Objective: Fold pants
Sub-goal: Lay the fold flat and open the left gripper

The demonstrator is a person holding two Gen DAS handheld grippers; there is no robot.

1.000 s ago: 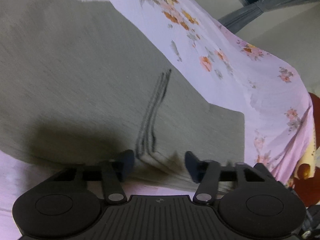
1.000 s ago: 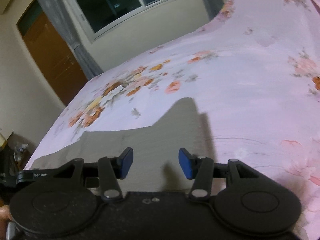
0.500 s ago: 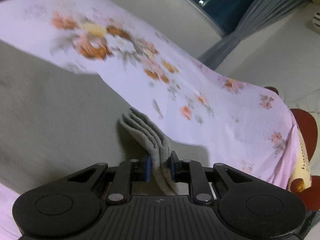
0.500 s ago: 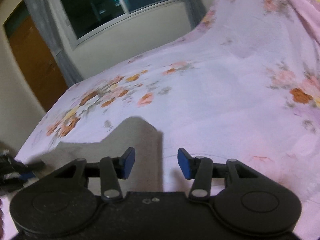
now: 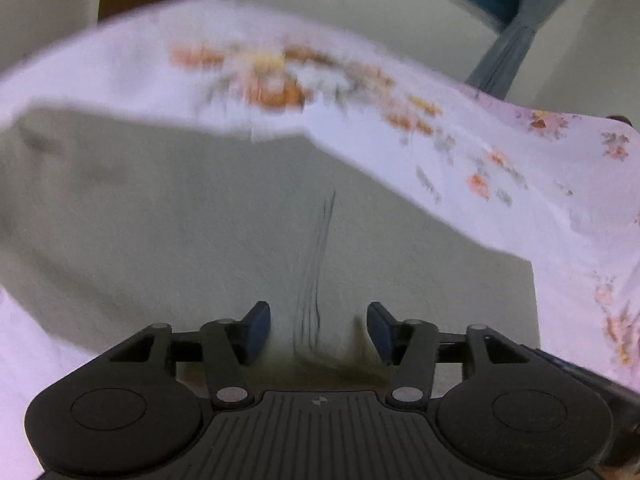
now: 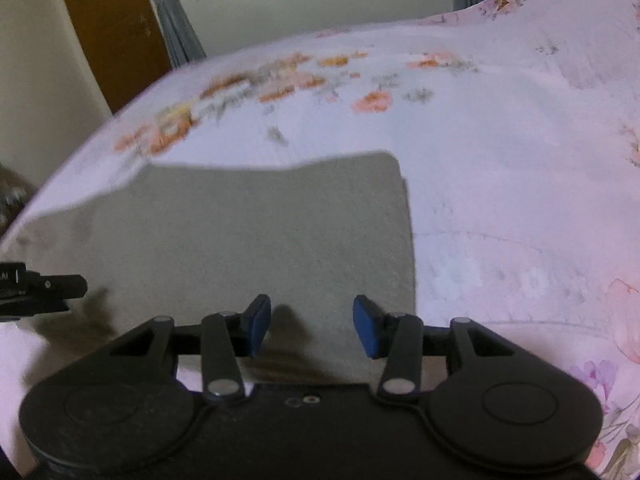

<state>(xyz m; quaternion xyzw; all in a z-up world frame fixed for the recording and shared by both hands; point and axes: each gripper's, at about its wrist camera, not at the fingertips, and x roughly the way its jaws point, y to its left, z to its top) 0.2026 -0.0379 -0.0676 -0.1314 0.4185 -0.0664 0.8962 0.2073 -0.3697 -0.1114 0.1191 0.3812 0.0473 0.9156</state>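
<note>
Grey pants (image 5: 248,216) lie flat on a bed with a pale pink floral sheet (image 5: 520,208), filling the centre and left of the left wrist view; a thin dark seam line runs down the cloth toward the bottom centre. Left gripper (image 5: 318,326) sits at the bottom of that frame, jaws spread — they have just been opening, and nothing is pinched between the blue pads, only flat fabric showing below and beyond them. Frame is motion-blurred, so whether the pads brush the cloth cannot be told. Upper part of that view shows a cream wall, a grey curtain (image 5: 508,56) at upper right and a brown door edge at upper left. In the right wrist view the pants (image 6: 260,240) occupy the centre and lower left, with a rounded folded corner at centre right and bare sheet (image 6: 500,200) to the right of it. Right gripper (image 6: 311,330) is at the bottom centre, jaws apart and empty, over the near edge of the pants; contact with the cloth cannot be told. The black tip of the left gripper (image 6: 44,288) pokes in at the left edge of that frame, near the pants' left side. Behind the bed — a brown door (image 6: 116,28) at upper left, a grey curtain beside it, a window frame at top.
</note>
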